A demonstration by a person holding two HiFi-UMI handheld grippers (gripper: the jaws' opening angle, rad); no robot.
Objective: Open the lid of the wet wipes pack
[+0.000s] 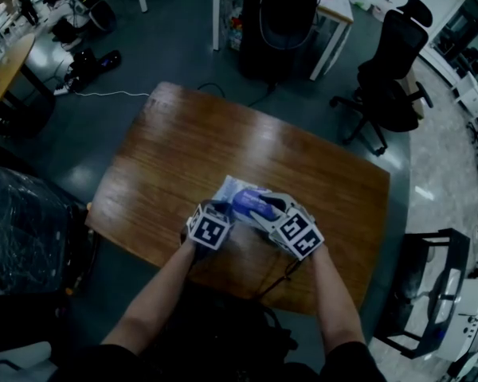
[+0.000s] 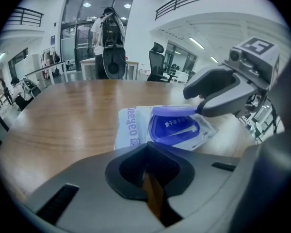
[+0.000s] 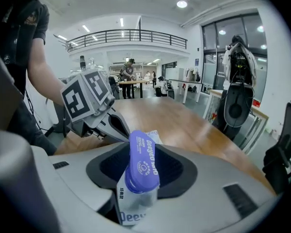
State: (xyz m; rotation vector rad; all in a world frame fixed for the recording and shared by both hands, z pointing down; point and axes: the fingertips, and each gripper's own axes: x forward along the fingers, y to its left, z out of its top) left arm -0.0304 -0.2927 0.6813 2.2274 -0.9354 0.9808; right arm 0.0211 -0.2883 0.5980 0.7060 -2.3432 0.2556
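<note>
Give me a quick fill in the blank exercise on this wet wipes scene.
The pack lies on a ___ table.
The right gripper grips the pack's purple ___.
A black office ___ stands beyond the table's right corner.
Missing words: wooden; lid; chair.

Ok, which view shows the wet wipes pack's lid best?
The left gripper view: it shows the lid side-on, raised off the pack, the right gripper pinching its edge. The right gripper view shows it close between the jaws, little of the pack. The head view gives only a small blue patch.
</note>
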